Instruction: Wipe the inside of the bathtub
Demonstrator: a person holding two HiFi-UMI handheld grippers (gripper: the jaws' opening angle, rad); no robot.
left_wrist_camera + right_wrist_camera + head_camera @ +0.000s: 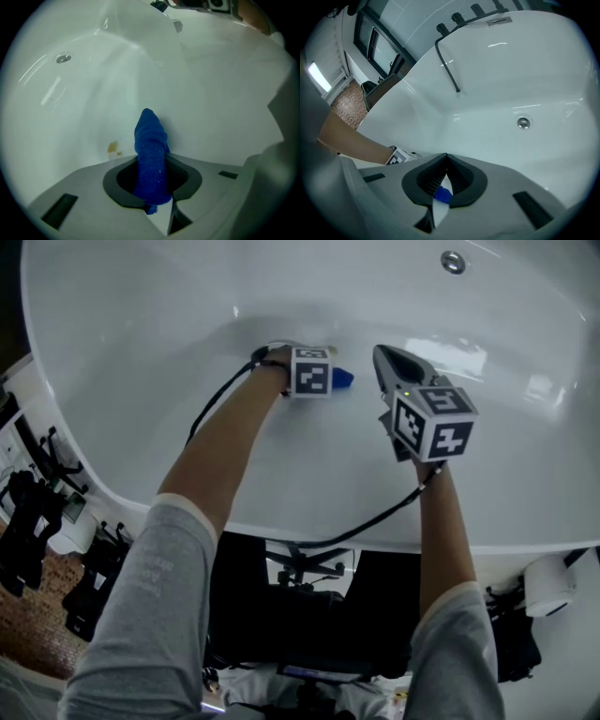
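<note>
**Bathtub** [141,296]: white, glossy, filling the head view. Task surface. Risk, judged: the slick, curved wall could let a pressed tool skid sideways rather than scrub.

**Left arm** [230,442]: bare forearm below a grey sleeve, reaching far forward and down into the tub. It was nearly straight, so it likely had little leverage at full stretch.

**Right arm** [441,521]: forearm raised over the near rim and bent more than the left.

**Right gripper** [446,159]: jaws pressed together at the tips with nothing pinched. A speck of blue showed through the slit below the tips, probably the cloth beyond. It pointed into the tub, just beside the left tool.

**Left gripper** [151,164]: jaws clamped on the cloth, nose down toward the tub wall.

**Blue cloth** [149,138]: a narrow roll standing out past the jaws, its tip at or very near the wall. Risk, judged: the small contact patch could leave streaks. Under a hard push the roll could fold back or slip, so that bare jaw met enamel.

**Brown stain** [113,147]: on the wall just left of the cloth, apart from it. Easily missed by a straight stroke.
</note>
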